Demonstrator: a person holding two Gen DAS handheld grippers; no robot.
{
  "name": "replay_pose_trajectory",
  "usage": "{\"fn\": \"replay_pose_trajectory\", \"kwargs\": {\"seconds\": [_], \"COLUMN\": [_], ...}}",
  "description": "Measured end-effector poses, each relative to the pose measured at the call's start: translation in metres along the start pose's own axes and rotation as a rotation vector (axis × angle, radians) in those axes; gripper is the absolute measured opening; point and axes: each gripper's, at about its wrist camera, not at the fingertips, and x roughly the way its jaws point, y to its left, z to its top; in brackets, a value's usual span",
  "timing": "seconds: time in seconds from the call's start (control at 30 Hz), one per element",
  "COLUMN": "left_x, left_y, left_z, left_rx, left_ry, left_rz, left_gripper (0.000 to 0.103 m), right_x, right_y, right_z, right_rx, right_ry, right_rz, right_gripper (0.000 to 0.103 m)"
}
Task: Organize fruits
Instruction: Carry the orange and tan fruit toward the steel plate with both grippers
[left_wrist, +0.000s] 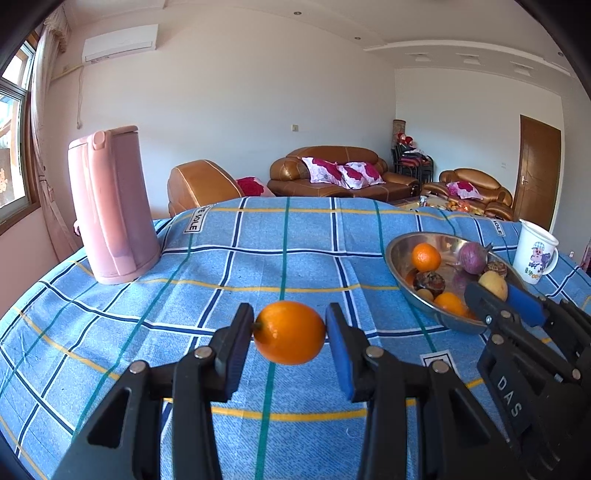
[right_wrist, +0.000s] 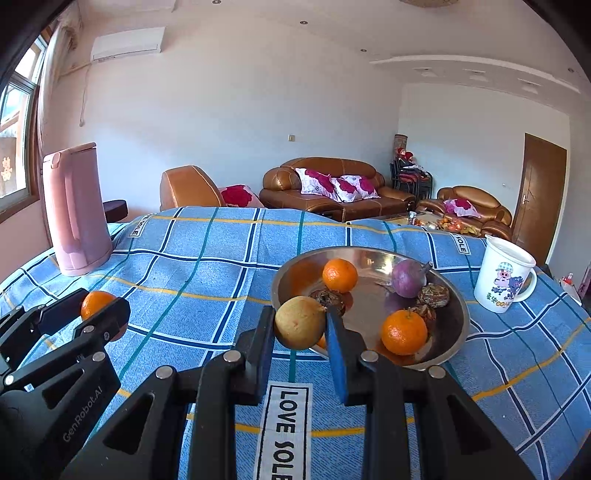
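Observation:
My left gripper is shut on an orange and holds it above the blue checked tablecloth, left of the steel bowl. It also shows in the right wrist view at the far left. My right gripper is shut on a yellow-brown round fruit over the near rim of the steel bowl; in the left wrist view the right gripper is at the right. The bowl holds two oranges, a purple fruit and dark wrinkled fruits.
A pink kettle stands at the table's back left. A white cartoon mug stands right of the bowl. Brown sofas and a door are beyond the table.

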Motion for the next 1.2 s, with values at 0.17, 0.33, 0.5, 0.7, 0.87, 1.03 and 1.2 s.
{"fn": "replay_pose_trajectory", "kwargs": {"seconds": [0.17, 0.33, 0.5, 0.7, 0.87, 1.03, 1.2], "left_x": [-0.002, -0.002, -0.001, 0.002, 0.005, 0.008, 0.017], "left_y": [-0.011, -0.022, -0.033, -0.046, -0.059, -0.073, -0.080], "left_z": [-0.001, 0.000, 0.000, 0.001, 0.003, 0.010, 0.019], "left_rx": [0.005, 0.018, 0.020, 0.020, 0.036, 0.044, 0.043], "left_ry": [0.002, 0.007, 0.016, 0.029, 0.032, 0.028, 0.037], "left_rz": [-0.016, -0.037, -0.069, -0.109, -0.134, -0.169, -0.218], "left_gripper": [0.042, 0.042, 0.042, 0.042, 0.042, 0.042, 0.042], "right_x": [-0.004, -0.006, -0.005, -0.003, 0.000, 0.003, 0.007], "right_y": [-0.009, -0.021, -0.034, -0.047, -0.059, -0.078, -0.102], "right_z": [-0.002, -0.004, -0.004, -0.004, -0.004, -0.003, -0.002], "right_rx": [-0.003, 0.006, 0.017, 0.018, 0.002, 0.003, 0.016], "right_ry": [-0.003, -0.002, 0.006, 0.008, 0.011, 0.007, 0.007], "right_rz": [-0.020, -0.039, -0.050, -0.068, -0.099, -0.132, -0.156], "right_gripper": [0.029, 0.029, 0.029, 0.029, 0.029, 0.029, 0.029]}}
